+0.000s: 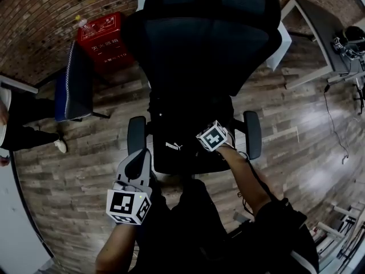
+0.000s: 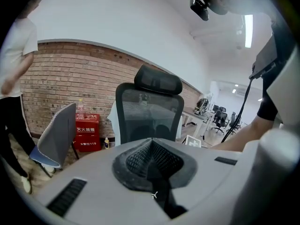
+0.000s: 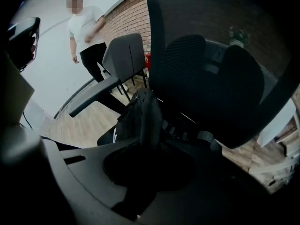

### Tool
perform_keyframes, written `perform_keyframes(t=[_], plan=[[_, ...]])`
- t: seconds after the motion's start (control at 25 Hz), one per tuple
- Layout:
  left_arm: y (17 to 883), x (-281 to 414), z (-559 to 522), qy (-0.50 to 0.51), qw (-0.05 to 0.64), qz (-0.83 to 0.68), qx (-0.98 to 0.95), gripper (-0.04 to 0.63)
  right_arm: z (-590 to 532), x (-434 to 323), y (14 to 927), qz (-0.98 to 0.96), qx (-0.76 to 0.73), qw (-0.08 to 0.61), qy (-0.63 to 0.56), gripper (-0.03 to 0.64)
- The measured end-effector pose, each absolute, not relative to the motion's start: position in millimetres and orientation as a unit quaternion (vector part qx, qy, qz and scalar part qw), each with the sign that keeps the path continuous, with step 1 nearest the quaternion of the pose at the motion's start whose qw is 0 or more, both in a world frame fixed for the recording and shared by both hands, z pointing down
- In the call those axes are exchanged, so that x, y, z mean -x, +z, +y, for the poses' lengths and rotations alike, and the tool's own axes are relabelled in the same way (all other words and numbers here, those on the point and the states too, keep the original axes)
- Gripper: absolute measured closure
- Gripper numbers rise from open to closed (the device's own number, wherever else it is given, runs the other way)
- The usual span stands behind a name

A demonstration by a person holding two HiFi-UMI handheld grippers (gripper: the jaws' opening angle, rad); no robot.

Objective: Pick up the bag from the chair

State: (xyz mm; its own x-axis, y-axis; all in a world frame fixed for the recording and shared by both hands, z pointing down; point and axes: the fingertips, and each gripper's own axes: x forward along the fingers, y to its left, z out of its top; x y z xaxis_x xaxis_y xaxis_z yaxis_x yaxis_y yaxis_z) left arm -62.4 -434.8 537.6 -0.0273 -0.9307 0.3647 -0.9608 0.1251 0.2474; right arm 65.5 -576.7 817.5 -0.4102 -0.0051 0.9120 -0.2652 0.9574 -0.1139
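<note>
Right gripper (image 3: 144, 150) reaching forward, fingers clamping bag (image 1: 181, 150) on chair (image 1: 205, 44), left gripper (image 2: 151, 159) low, fingers together.

The red box (image 2: 87, 134) reads "119"; the bag (image 1: 182, 152) bears a Puma logo.

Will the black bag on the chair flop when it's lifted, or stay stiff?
Probably floppy: the black bag looks like soft fabric, and a fold of it bunches up at the right gripper. It lies flat on the office chair, so likely light, sagging when lifted.
</note>
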Motion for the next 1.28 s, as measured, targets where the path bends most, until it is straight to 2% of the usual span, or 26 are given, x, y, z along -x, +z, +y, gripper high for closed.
perform_keyframes(t=[0.4, 0.88, 1.28], plan=[[512.3, 77.7, -423.4, 0.018, 0.192, -0.699, -0.689, 0.584, -537.4, -46.2, 712.9, -0.878, -0.118, 0.455, 0.093, 0.551], [454.0, 77.2, -424.4, -0.011, 0.144, -0.675, -0.724, 0.584, -531.2, -72.3, 557.4, -0.905, -0.213, 0.362, 0.063, 0.551], [411.1, 99.5, -422.4, -0.028, 0.104, -0.669, -0.736, 0.584, -508.8, -96.5, 466.9, -0.902, -0.309, 0.296, 0.061, 0.551]])
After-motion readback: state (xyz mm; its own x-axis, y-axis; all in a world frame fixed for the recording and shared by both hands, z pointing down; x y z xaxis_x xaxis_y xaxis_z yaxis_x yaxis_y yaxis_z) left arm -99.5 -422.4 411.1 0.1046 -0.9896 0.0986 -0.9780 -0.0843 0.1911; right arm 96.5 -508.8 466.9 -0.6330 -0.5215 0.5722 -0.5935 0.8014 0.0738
